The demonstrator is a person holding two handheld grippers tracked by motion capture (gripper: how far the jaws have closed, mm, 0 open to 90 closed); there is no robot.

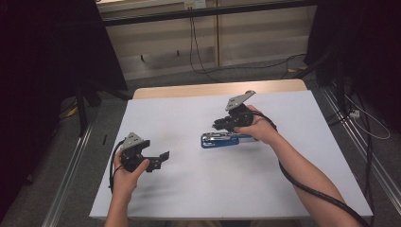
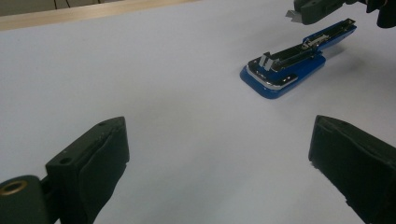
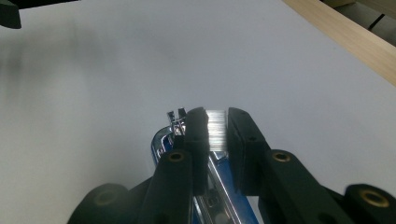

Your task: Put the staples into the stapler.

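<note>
Blue stapler [image 1: 220,139] flat on white table [image 1: 189,189], near middle, opened up w/ metal track showing. Right tongs [image 3: 217,128] just above it, nearly closed, pinching shiny strip of staples [image 3: 216,130]. Left tongs [image 2: 219,154] spread wide, nothing between, low over table, well apart from stapler.

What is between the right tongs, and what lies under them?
The right tongs hold a strip of staples. Under them lies the open blue stapler on the table. The tongs cover part of its channel.
</note>
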